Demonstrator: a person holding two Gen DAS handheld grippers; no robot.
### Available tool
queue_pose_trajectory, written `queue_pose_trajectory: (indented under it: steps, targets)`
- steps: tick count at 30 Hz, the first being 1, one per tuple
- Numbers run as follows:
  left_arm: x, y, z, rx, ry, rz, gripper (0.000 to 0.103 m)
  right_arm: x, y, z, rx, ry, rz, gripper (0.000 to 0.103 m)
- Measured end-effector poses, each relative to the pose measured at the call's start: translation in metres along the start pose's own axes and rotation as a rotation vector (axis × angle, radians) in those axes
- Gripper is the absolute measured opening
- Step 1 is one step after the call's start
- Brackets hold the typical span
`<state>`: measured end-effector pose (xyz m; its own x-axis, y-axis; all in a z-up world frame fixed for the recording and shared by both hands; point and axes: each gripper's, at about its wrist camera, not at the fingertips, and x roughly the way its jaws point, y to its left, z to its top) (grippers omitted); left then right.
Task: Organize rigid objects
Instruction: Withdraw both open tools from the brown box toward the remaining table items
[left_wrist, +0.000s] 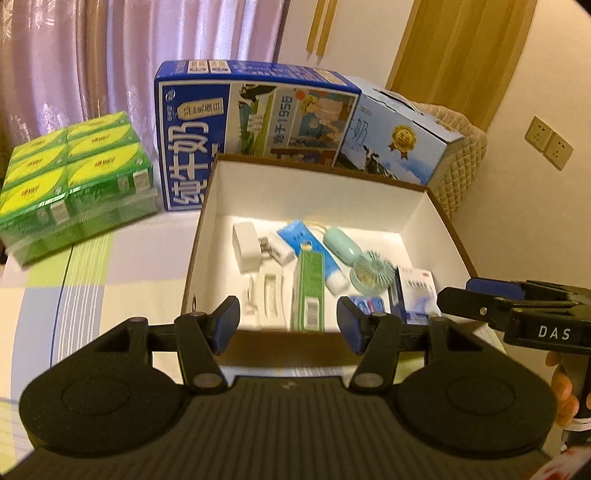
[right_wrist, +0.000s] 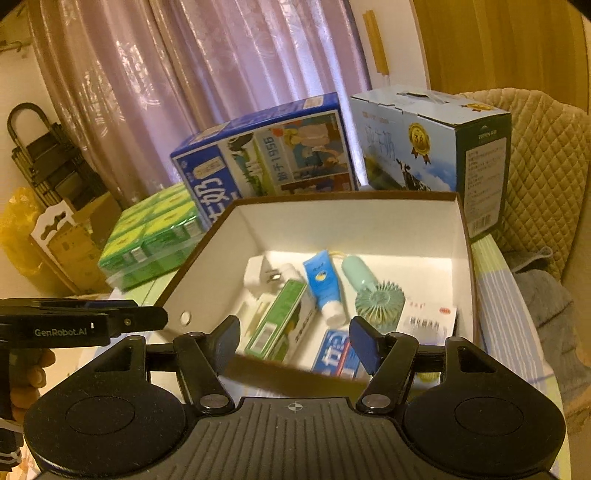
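Right tool jaws apart and empty, above open box holding toothpaste, fan, tube

I count one open box on the table, and I place the rest by it. Inside it: one white charger, one blue tube, one mint fan, one green carton, one blue carton, one white medicine packet and one white tray. Behind the box stand two milk cartons. Left of the box sits one pack of green boxes, six showing on top.
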<state>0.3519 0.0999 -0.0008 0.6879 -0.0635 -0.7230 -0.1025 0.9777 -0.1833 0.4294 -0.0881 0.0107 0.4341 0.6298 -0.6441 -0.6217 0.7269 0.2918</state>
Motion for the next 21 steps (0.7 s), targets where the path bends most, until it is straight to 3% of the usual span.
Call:
queue_pose_trajectory:
  steps: [8,21]
  targets:
    - [-0.027,-0.006,-0.034,-0.014,0.024,-0.016,0.054,-0.023,0.017,-0.036,0.033,0.039,0.011,0.063]
    - [-0.049,0.006,-0.089,-0.043,0.094,0.005,0.054,-0.027,0.039,-0.094,0.098,0.175,0.0,0.065]
